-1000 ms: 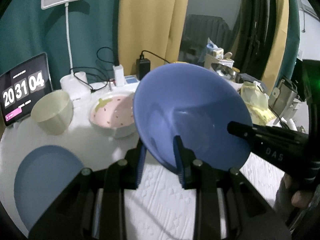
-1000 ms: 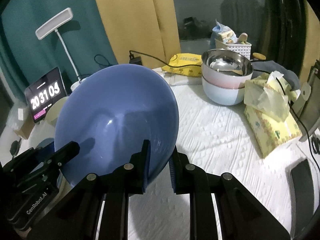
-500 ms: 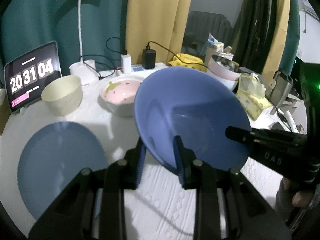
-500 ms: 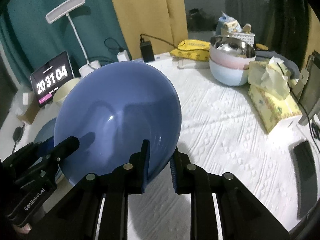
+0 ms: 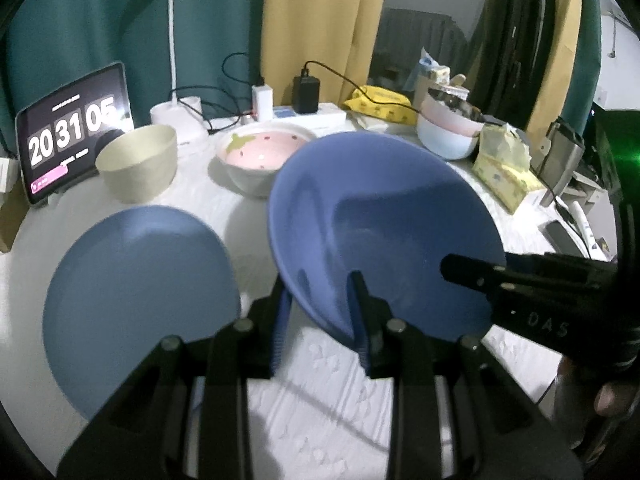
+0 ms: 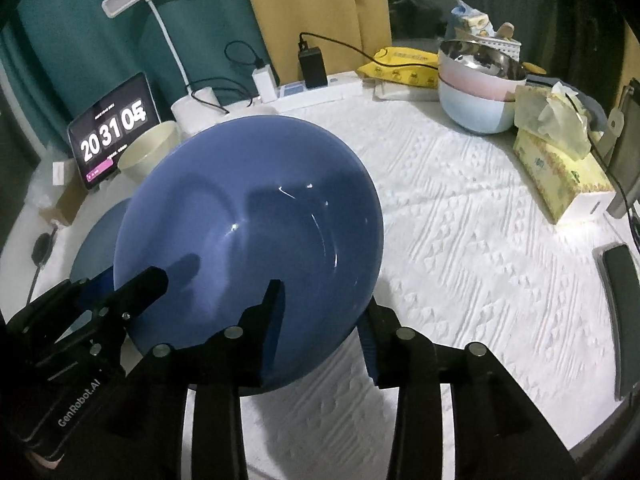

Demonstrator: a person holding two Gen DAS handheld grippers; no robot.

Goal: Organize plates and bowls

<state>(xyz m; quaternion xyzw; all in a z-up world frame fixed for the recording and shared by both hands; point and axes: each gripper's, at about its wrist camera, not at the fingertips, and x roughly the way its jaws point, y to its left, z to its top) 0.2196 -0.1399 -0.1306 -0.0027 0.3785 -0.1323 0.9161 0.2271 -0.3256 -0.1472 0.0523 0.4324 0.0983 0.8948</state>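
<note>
A large blue bowl [image 5: 384, 224] [image 6: 256, 232] is held tilted above the white tablecloth. My left gripper [image 5: 320, 320] is shut on its near rim. My right gripper [image 6: 320, 320] has opened: its fingers stand apart on either side of the bowl's rim. A flat blue plate [image 5: 136, 292] lies on the table at the left, partly hidden behind the bowl in the right wrist view [image 6: 96, 240]. A cream bowl [image 5: 138, 162] and a pink strawberry bowl [image 5: 264, 156] stand behind it. A stack of pink and pale blue bowls [image 6: 476, 92] stands at the back right.
A tablet clock [image 5: 72, 132] and a desk lamp [image 5: 176, 112] stand at the back left. A power strip with chargers [image 6: 312, 84] lies at the back. A yellow tissue box [image 6: 560, 164] and a black phone [image 6: 620, 300] are at the right.
The right gripper's fingers have spread apart from the bowl's rim. Both views have risen and tilted down, so the blue plate shows more fully.
</note>
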